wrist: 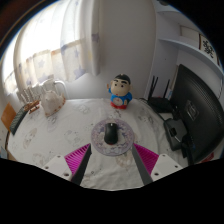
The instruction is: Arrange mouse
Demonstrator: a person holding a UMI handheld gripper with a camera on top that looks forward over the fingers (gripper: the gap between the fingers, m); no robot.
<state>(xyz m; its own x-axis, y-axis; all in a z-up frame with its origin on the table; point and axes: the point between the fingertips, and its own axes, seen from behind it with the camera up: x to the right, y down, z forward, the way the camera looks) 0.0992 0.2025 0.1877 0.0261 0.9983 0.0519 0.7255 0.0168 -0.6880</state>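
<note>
On the white tablecloth [50, 135] a glass jar [52, 95] stands at the far left, out of the way. The dark mouse [111, 131] sits centred on its round mouse pad [110, 147] — ready to grasp. The gripper [113, 158] is level, fingers spread wide, mouse just ahead — untouched. Beyond stands a cartoon figurine [120, 91]; right, a monitor [195, 115].

Daylight floods in through the curtained window [60, 45].
Glare washes out the curtains behind the cartoon figurine [120, 93]; the tablecloth [60, 125] below is evenly lit, shadows soft, and straight lines bow with fisheye distortion.
</note>
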